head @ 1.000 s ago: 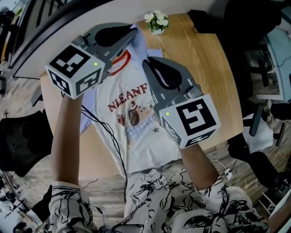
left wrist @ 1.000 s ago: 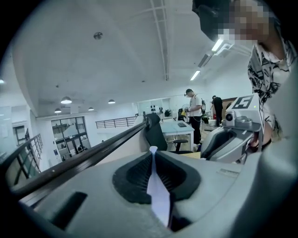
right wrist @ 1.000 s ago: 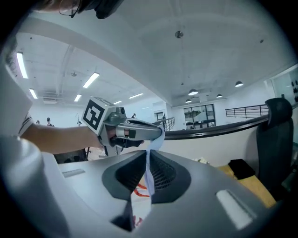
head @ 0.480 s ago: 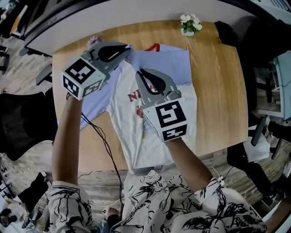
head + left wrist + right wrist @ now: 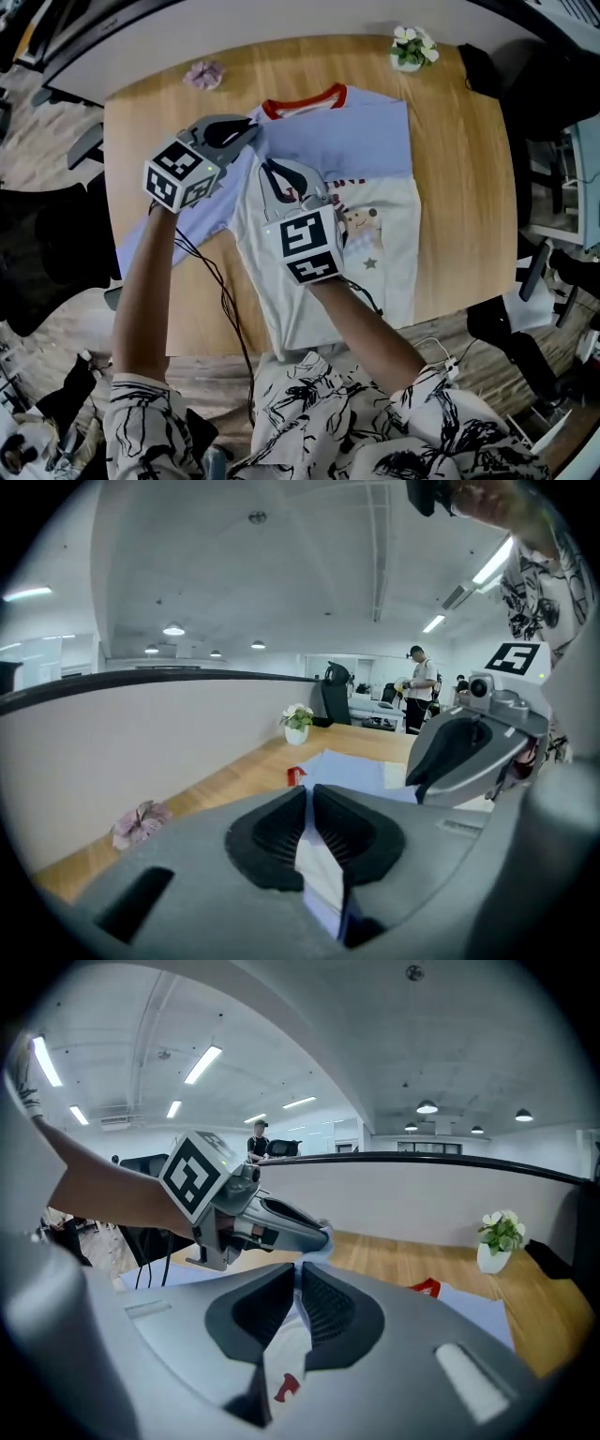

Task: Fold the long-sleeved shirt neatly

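The white-and-lavender long-sleeved shirt (image 5: 375, 272) lies spread on the wooden counter (image 5: 459, 187), one sleeve laid across the chest. The left tool (image 5: 307, 791) is clamped on lavender cloth and the right tool (image 5: 298, 1269) on white printed cloth. Judged light, limp and quick to wrinkle, so it is best taken by its edges and seams.

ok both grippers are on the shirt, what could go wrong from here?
1. The left gripper and right gripper each pinch only a thin edge of the shirt; the fabric could slip out mid-fold.
2. The black cable trails close beside the spread sleeve; it may drag the cloth or get folded in.
3. The two grips sit at uneven points, so the fold may land skewed.
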The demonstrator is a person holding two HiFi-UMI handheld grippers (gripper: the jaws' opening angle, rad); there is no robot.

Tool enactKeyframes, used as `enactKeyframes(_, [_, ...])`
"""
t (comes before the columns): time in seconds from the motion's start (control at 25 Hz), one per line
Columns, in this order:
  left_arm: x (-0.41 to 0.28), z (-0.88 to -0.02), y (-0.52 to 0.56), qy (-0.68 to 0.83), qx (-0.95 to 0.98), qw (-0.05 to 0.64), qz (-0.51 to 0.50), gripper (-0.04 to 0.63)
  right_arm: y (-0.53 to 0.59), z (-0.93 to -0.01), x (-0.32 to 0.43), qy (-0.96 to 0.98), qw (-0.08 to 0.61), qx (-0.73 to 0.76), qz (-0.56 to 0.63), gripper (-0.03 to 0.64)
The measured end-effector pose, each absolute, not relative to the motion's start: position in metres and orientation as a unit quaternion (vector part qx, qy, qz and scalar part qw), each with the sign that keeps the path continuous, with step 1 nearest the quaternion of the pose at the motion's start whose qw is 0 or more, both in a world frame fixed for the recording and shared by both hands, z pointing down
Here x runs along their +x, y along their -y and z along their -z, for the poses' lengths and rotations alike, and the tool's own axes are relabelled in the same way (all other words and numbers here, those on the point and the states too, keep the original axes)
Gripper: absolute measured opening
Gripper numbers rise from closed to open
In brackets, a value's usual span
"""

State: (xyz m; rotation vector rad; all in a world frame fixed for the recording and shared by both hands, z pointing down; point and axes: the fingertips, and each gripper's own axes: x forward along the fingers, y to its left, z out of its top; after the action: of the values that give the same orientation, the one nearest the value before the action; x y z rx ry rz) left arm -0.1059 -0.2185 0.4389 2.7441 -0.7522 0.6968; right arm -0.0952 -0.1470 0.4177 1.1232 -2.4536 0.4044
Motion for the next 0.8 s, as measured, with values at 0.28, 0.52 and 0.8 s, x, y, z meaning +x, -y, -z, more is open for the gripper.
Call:
enactKeyframes(0.28, [-0.136, -0.482, 0.217, 0.242, 0.925, 0.125, -0.266, 0.037, 0.148, -0.455, -0.126, 0.879, 0.238, 0.382, -0.159, 0.040])
enactKeyframes(0.52, [-0.161, -0.512, 0.211, 0.232, 0.923, 0.142, -0.273, 0.046, 0.146, -0.479, -0.147, 0.877, 0.253, 0.367, -0.179, 0.043])
enactKeyframes(0.8, [-0.191, -0.537, 0.209, 0.225, 0.918, 0.155, -0.288, 0.108, 0.133, -0.509, -0.176, 0.883, 0.275, 0.323, -0.203, 0.112])
